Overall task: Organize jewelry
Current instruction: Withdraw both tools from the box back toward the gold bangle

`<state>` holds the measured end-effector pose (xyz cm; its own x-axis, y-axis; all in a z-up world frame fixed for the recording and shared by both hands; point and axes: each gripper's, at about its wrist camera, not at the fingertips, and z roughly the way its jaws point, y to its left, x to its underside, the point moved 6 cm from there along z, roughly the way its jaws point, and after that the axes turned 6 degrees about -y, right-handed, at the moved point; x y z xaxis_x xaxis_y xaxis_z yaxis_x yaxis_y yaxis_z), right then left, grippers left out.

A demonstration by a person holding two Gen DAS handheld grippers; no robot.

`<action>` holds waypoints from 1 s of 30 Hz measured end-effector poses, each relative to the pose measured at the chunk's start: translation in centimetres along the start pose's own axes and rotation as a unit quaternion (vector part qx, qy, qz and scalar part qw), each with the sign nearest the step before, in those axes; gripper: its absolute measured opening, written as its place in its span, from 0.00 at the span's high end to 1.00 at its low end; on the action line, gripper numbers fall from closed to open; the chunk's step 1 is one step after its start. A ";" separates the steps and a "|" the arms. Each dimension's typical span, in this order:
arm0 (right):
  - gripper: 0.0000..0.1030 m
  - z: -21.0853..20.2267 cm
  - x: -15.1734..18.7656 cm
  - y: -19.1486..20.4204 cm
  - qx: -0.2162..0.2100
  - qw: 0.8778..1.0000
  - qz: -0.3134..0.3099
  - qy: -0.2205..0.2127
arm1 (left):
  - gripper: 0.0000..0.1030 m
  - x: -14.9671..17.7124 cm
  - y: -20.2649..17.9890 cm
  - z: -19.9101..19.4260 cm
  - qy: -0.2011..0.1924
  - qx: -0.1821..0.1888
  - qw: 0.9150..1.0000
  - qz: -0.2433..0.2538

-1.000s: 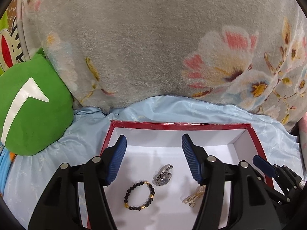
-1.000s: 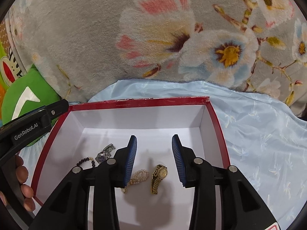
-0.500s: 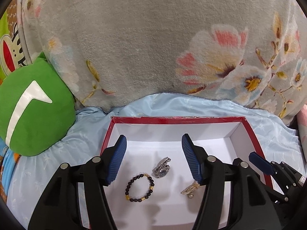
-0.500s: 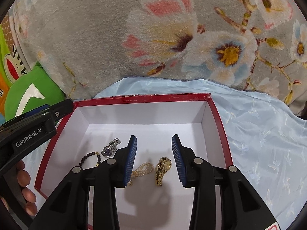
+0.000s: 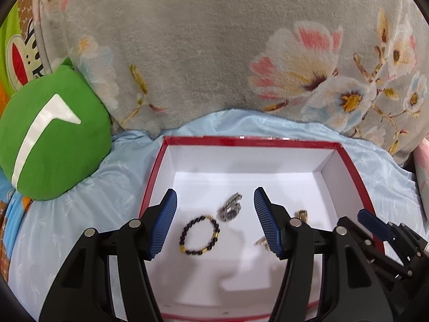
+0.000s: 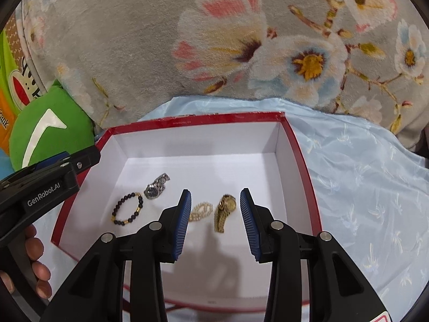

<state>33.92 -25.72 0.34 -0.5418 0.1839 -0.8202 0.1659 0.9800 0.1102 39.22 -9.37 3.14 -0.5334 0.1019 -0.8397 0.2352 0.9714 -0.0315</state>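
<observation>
A: Right gripper (image 6: 215,221) hangs wide open and empty above the red box (image 6: 300,158); the left gripper (image 5: 214,224) gapes empty too.

B: What sits beneath them?

A: The gold watch (image 6: 224,212) and pearl bracelet (image 6: 200,211) lie between the right pads; the black bead bracelet (image 5: 199,237) and silver watch (image 5: 230,207) lie under the left.

B: How will they handle?

A: Light, limp, probably slippery. I'd pinch the gold watch at its rigid case, not the slack band.

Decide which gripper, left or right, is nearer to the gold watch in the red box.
Right. The right gripper hangs open with the gold watch framed between its fingers. The left gripper hangs open over the beaded bracelet, the watch off to its right.
</observation>
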 end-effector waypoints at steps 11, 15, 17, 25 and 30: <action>0.59 -6.9 5.5 -0.6 -0.014 1.000 0.009 0.011 | 0.44 6.7 3.3 -6.2 0.026 -0.007 1.000 -0.010; 0.59 -9.7 8.6 -0.6 -0.008 1.000 0.004 0.021 | 0.44 10.0 3.8 -8.4 0.047 -0.007 0.999 -0.005; 0.58 -10.7 10.0 -0.8 -0.008 1.000 0.004 0.028 | 0.44 11.9 4.0 -9.5 0.060 -0.004 0.998 -0.010; 0.57 -13.8 16.0 -1.2 -0.005 0.998 0.013 0.066 | 0.44 18.0 3.9 -12.1 0.108 0.011 0.994 -0.018; 0.57 -14.9 18.8 -1.6 -0.004 0.996 0.024 0.084 | 0.37 21.2 2.6 -12.9 0.131 0.012 0.991 -0.010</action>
<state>11.24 -22.66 -6.85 -0.6643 0.2400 -0.7079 0.1886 0.9702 0.1520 18.04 -1.89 -7.73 -0.7299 0.1375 -0.6696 0.2392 0.9690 -0.0618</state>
